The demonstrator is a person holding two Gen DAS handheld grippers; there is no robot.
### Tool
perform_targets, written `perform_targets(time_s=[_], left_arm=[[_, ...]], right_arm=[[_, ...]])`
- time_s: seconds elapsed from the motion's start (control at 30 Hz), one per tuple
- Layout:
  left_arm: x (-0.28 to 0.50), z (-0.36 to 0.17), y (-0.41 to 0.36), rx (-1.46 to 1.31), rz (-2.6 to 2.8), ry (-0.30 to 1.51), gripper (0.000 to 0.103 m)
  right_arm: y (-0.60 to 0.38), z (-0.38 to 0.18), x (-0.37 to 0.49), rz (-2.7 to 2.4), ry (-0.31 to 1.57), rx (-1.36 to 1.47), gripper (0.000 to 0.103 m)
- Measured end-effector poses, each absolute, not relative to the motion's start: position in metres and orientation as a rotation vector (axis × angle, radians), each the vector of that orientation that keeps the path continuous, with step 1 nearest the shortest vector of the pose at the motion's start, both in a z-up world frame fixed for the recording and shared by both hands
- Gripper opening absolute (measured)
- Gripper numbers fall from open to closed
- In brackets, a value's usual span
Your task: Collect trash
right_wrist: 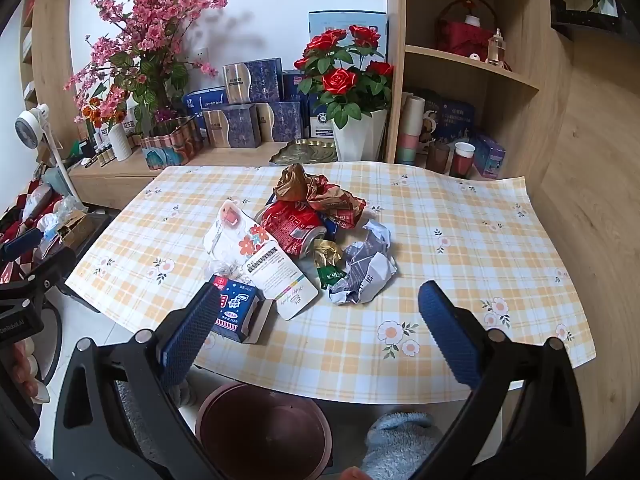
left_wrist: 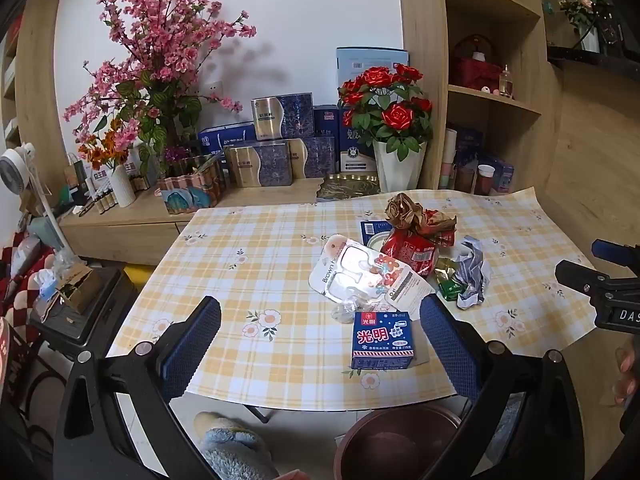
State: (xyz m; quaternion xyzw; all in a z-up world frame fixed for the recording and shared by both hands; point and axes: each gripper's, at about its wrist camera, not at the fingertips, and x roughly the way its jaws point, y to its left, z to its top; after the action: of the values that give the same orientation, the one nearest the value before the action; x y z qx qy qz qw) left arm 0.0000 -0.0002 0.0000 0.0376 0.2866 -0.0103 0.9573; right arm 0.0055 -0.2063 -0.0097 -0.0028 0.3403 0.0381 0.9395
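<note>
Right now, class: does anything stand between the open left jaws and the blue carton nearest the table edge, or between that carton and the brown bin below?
Nothing visible does. The blue carton lies at the near table edge, just ahead of the left gripper, whose jaws are open. The rest of the trash lies behind it. The brown bin sits open on the floor below that edge.
</note>
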Motion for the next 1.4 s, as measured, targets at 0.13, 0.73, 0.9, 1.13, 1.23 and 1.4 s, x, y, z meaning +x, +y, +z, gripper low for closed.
perform_targets(time_s=[0.13,0.73,0.9,1.13,1.23,1.4], left_arm=[[0.000,0.000,-0.001,0.075,-0.022,0.581,0.098],[0.000,0.000,0.000,0.072,-0.022,0.581,0.098],[0.000,0.000,0.000,0.072,-0.023,0.581,0.098],[0.001,-0.002,0.003,0.048,-0.054,0.580,0.098],[0.005,-0.006,0.005,0.041,-0.086,0.577,0.098],[0.009,-0.009,-0.005,0.081,-0.109,0.577,0.098]], right_arm=[[-0.205,-0.010,0.006,0.077,0.698,-0.005,0.097],[-0.201,-0.012,0.005,0.078,0.697,-0.006,0.097],[-0.199,-0.012,0.005,0.079,0.697,-0.005,0.097],[-0.197,-0.013,0.007,0.064,0.707,-0.003,0.097],[-0.198,-0.017,0.007,0.055,0.706,-0.004,0.097],[-0.203,-0.014,0.005,0.052,0.699,0.014,0.097]])
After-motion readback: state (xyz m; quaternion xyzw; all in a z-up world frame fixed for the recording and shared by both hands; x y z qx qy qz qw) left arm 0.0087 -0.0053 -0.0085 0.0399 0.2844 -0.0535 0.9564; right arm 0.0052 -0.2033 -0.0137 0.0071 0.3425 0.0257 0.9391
